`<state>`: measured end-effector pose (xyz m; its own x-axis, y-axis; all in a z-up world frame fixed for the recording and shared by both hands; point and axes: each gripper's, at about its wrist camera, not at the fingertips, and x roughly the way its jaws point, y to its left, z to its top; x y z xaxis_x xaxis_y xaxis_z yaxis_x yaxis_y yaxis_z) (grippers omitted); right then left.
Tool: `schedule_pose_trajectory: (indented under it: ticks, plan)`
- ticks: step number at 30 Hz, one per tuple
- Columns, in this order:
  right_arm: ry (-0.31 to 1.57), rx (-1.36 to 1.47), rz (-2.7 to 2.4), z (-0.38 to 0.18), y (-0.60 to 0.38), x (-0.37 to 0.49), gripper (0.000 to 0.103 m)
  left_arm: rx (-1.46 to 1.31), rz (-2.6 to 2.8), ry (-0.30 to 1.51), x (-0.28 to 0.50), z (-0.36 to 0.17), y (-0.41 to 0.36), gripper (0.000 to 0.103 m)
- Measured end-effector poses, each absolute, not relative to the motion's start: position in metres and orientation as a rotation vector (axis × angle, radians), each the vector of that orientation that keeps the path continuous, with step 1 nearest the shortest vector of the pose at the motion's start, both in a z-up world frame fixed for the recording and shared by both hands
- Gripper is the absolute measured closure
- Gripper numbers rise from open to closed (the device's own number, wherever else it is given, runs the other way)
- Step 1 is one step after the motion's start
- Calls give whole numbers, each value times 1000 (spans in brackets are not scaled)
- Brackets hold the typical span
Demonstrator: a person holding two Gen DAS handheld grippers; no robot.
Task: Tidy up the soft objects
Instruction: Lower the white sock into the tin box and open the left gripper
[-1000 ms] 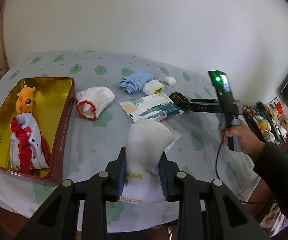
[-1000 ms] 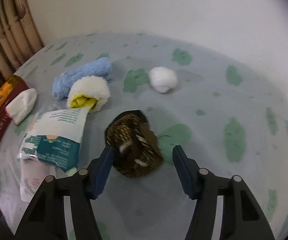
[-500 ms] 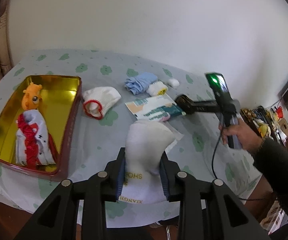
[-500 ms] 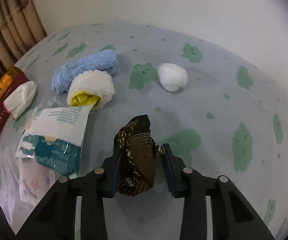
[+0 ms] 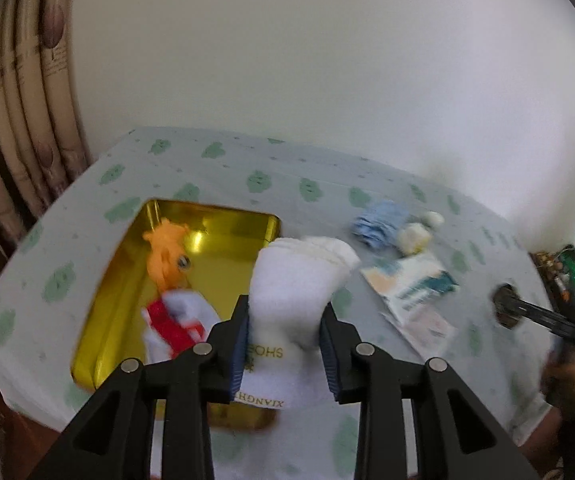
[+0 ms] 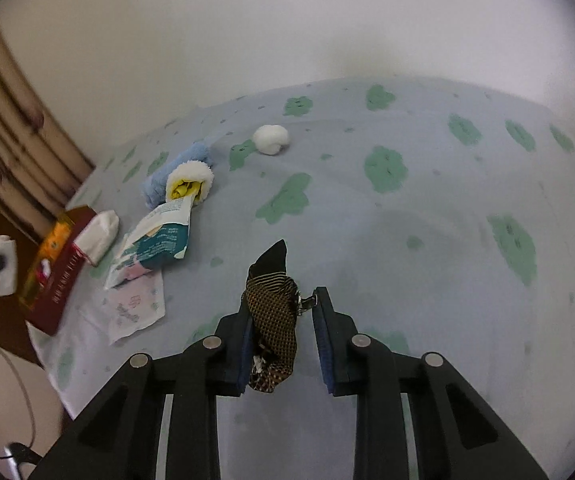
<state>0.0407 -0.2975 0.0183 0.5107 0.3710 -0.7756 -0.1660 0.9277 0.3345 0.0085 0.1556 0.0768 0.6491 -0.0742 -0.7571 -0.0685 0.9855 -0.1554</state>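
My left gripper holds a white sock above the near right corner of the gold-lined tin. Its jaws are opening a little, with the pads still on the sock. An orange plush toy and a red-and-white cloth lie in the tin. My right gripper is closing on a brown patterned cloth, which hangs off the table between its pads. A metal clip on the cloth touches the right pad. In the left wrist view the brown cloth shows at the far right.
On the green-patterned tablecloth lie a red-cuffed white sock, printed packets, a blue towel, a fluffy white-and-yellow piece and a white ball. Curtains hang at the left. A person's hand grips the right tool.
The right gripper closed on the brown cloth and lifted it off the table. The left gripper carried the white sock leftward, over the tin's corner.
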Motion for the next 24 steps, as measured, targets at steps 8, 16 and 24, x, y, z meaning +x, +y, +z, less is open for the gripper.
schedule_pose_trajectory:
  ticks: [8, 16, 24]
  plan:
    - [983, 300, 278, 15, -309, 19, 79, -94, 89, 922, 81, 41, 184, 71]
    - [983, 326, 268, 15, -313, 6, 79, -30, 119, 994, 114, 3, 189, 62]
    - [978, 333, 268, 18, -314, 4, 79, 9, 160, 998, 127, -8, 195, 43]
